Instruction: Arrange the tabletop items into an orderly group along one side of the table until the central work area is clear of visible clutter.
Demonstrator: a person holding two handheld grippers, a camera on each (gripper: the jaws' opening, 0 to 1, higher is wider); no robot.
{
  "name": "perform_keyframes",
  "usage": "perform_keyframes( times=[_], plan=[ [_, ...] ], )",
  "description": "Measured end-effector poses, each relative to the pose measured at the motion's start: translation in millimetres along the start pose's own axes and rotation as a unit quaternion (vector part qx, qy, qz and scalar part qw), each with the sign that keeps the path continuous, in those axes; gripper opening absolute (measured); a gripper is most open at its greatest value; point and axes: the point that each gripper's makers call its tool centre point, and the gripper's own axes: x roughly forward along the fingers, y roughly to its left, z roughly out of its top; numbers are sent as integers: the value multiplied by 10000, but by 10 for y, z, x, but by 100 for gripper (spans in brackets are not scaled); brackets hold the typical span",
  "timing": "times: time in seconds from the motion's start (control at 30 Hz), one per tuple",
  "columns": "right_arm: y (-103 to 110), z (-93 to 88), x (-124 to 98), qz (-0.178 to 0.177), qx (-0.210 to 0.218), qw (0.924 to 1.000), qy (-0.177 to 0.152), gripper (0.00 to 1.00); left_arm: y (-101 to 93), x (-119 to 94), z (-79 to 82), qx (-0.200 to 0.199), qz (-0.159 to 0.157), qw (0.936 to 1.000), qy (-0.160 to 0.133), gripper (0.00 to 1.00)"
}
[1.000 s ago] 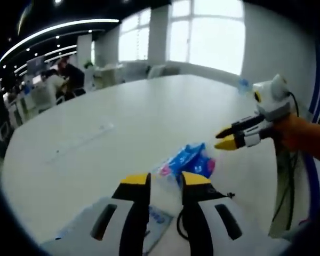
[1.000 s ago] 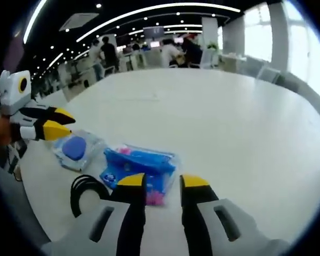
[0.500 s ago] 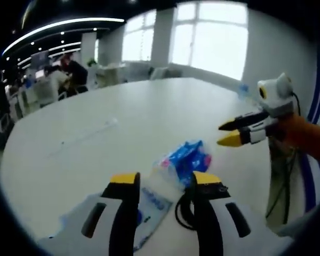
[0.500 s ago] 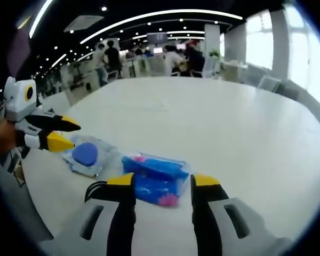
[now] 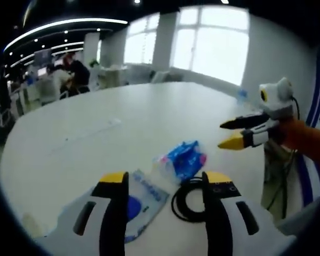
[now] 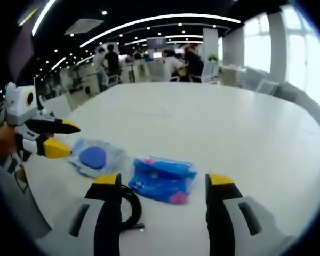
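Note:
Three items lie grouped near the edge of a large white table (image 5: 122,117). A blue and pink plastic packet (image 5: 180,159) (image 6: 162,178) sits in the middle. Beside it lie a clear bag holding a blue round thing (image 5: 136,200) (image 6: 96,157) and a coiled black cable (image 5: 189,197) (image 6: 129,210). My left gripper (image 5: 165,186) stands open above the bag and cable, holding nothing. My right gripper (image 6: 162,186) is open over the packet, empty. Each gripper also appears in the other's view: the right gripper (image 5: 230,133) and the left gripper (image 6: 61,137), both off the table edge.
A thin clear strip (image 5: 104,127) lies further in on the table. A small bottle (image 5: 242,96) stands at the far edge. Chairs, desks and people (image 6: 173,56) fill the office behind. An orange sleeve (image 5: 304,136) holds the right gripper.
Both grippers have opened wider and drawn back from the items. The cable and the clear bag now show more fully between the left jaws.

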Motion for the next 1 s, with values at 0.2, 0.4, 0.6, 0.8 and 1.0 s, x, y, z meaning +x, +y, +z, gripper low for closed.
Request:
perform_keyframes(
  times=[0.2,0.4,0.6,0.8,1.0],
  plan=[
    [65,-45,-81,5,6,10000,-11,72,7,-130,-15,-24,-15,10000,-89,57],
    [126,-185,-88,-2,66,9999,80,73,-64,-213,-160,-47,-46,9999,-76,58],
    [237,-338,-29,96,109,9996,230,73,-224,-155,-457,-126,-211,9994,236,57],
    [337,-483,41,196,139,9990,384,71,-364,-38,-683,-187,-340,9979,523,55],
    [414,-649,147,302,160,9976,598,68,-458,116,-890,-166,-395,9956,838,50]
  ],
)
